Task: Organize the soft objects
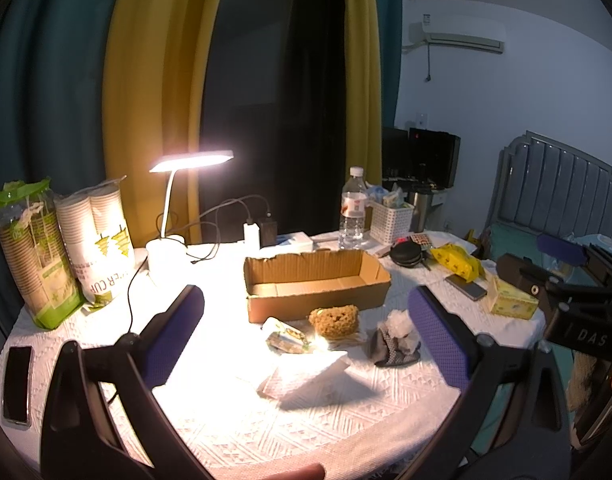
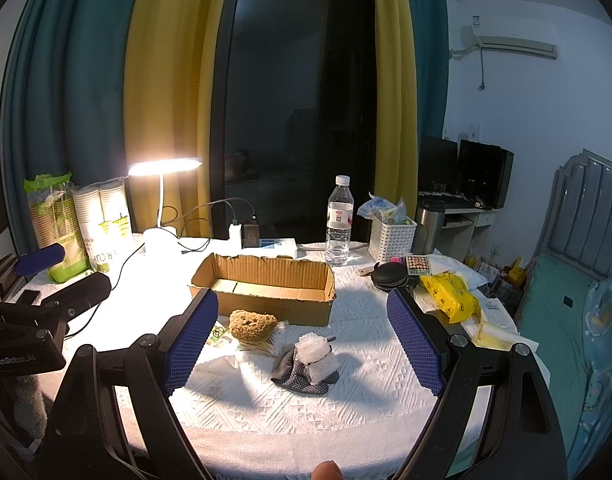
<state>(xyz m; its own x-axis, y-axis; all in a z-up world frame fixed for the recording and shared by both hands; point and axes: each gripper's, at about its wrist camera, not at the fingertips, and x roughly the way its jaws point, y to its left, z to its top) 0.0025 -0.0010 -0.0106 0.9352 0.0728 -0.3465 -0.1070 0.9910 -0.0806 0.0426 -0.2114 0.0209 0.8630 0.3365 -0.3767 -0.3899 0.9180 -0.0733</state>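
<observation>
Dark window glass between yellow and teal curtains backs a table under a white cloth [image 2: 345, 412] woven with raised diamond and triangle patterns. Near the table's middle sits an open corrugated cardboard box [image 2: 266, 292], long and shallow, its long axis running left to right, its rear wall torn ragged, its inside bare. A lit white desk lamp [image 2: 162, 200] stands toward the far left edge beside two bagged stacks of paper cups [image 1: 94, 248].

Just in front of the box's near wall lies a tan, coarse, rounded loofah sponge [image 2: 252, 324], dome-shaped with a hollow on top. Toward the near edge from it rests a dark dotted fabric piece [image 2: 302, 376], slipper-like, with crumpled clear plastic wrap [image 2: 315, 356] bunched on it; its long axis runs roughly left to right. Both lie between the right gripper's fingers in that camera's view.

Only the left wrist view shows a folded white paper napkin [image 1: 306, 376], a small shiny packet [image 1: 286, 336] beside the sponge, and a black phone [image 1: 16, 384] at the left edge. Only the right wrist view shows a bed with teal bedding [image 2: 561, 320] off to the right.

The left gripper [image 1: 306, 320] and the right gripper [image 2: 302, 340], each with blue dimpled pads, are spread wide and hold nothing.
</observation>
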